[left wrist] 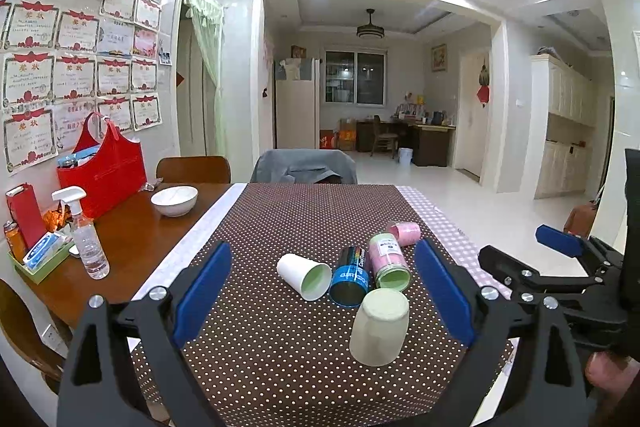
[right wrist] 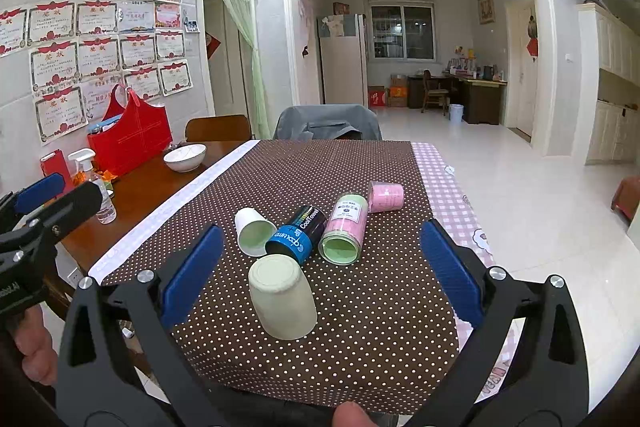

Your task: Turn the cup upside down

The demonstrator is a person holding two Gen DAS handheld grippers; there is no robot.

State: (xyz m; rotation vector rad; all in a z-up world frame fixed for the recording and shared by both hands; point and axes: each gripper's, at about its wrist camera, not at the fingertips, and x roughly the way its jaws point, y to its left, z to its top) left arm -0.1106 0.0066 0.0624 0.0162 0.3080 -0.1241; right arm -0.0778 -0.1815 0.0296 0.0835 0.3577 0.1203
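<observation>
Pale green, the cup (right wrist: 282,297) stands base-up on the dotted cloth (right wrist: 360,347) of the worktop, nearest of the group — already inverted, by its look. Behind it lie a white cup (right wrist: 253,231), a blue can (right wrist: 296,231) and a pink can (right wrist: 345,229) on their sides. Right gripper (right wrist: 320,275) frames it centrally, jaws spread wide and empty; left gripper (left wrist: 324,295) likewise open — cup toward its right jaw.

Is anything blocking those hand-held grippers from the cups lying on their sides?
Partly. An upside-down pale cup stands on the dotted cloth before the blue can and white cup. The pink cup looks reachable.
</observation>
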